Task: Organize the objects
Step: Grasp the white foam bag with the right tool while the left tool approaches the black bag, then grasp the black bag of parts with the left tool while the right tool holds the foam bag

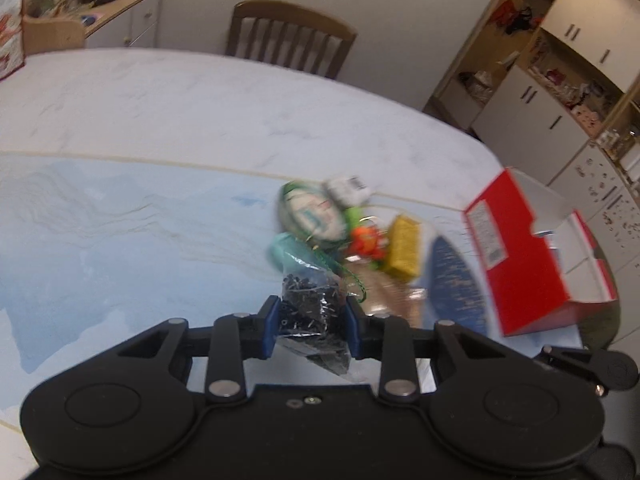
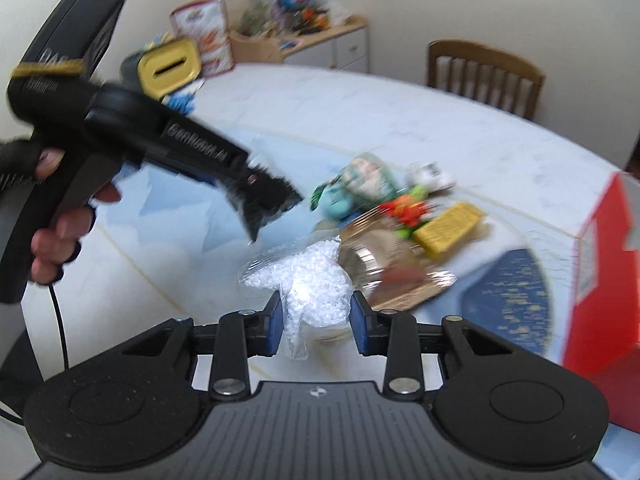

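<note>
My left gripper (image 1: 310,322) is shut on a clear bag of black beads (image 1: 310,304), lifted above the table. The right wrist view shows that same gripper (image 2: 272,204) at the left, held by a hand, the black bag hanging from it. My right gripper (image 2: 316,322) is shut on a clear bag of white beads (image 2: 308,284). Beyond both lies a pile: a green-and-white packet (image 1: 312,212), a white tagged item (image 1: 348,190), an orange toy (image 1: 366,242), a yellow box (image 1: 404,250), a teal item (image 1: 286,250). An open red box (image 1: 532,256) stands at the right.
A pale blue mat (image 1: 120,232) covers the near part of the white table (image 1: 200,92). A dark blue round plate (image 2: 508,300) lies beside the red box (image 2: 600,272). A wooden chair (image 1: 288,36) stands at the far side. A yellow-lidded container (image 2: 170,64) and cereal box (image 2: 206,34) stand far left.
</note>
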`<action>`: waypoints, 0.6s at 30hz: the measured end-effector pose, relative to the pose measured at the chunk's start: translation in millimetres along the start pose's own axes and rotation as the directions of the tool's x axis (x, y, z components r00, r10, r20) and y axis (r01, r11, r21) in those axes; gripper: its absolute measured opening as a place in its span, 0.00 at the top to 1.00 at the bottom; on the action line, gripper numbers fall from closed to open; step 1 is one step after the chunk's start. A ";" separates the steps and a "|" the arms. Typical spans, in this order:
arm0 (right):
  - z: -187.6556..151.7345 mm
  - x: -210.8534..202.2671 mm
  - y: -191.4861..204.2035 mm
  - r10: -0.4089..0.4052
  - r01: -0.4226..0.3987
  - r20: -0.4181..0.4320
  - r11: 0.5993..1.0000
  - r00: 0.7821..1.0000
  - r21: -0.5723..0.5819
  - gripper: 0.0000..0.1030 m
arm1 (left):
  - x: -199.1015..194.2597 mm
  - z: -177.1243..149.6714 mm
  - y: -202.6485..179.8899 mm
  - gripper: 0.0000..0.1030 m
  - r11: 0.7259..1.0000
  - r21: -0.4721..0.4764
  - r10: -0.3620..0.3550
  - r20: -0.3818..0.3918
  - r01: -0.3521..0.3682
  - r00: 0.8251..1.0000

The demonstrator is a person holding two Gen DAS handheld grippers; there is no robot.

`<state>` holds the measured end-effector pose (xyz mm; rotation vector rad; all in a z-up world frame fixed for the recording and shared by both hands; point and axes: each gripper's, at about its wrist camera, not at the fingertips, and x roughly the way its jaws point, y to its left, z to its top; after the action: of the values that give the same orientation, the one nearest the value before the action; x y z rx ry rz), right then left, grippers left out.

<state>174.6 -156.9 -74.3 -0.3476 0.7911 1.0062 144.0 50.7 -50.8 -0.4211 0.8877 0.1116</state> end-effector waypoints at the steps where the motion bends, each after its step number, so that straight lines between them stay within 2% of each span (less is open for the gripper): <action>1: 1.1 -7.9 -5.8 -0.010 0.009 0.012 1.000 1.000 0.014 0.68 | -2.6 1.7 -8.5 0.70 1.000 0.004 -0.013 0.002 0.013 1.000; 12: 3.7 -89.3 -94.8 -0.119 0.103 0.108 0.984 0.987 0.146 0.68 | -18.5 11.5 -111.5 0.76 0.989 0.102 -0.109 0.027 0.105 0.994; 16: 1.4 -110.8 -129.9 -0.157 0.136 0.131 0.978 0.979 0.160 0.68 | -15.7 13.6 -137.8 0.77 0.987 0.107 -0.122 0.031 0.118 0.992; 18: -0.3 -118.7 -146.0 -0.156 0.133 0.135 0.977 0.978 0.165 0.68 | -17.9 16.4 -147.3 0.77 0.987 0.130 -0.105 0.049 0.098 0.993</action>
<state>264.4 -305.1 -0.9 -0.1910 0.6946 0.8182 183.8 -75.8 17.9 -0.3422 0.8119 -0.0270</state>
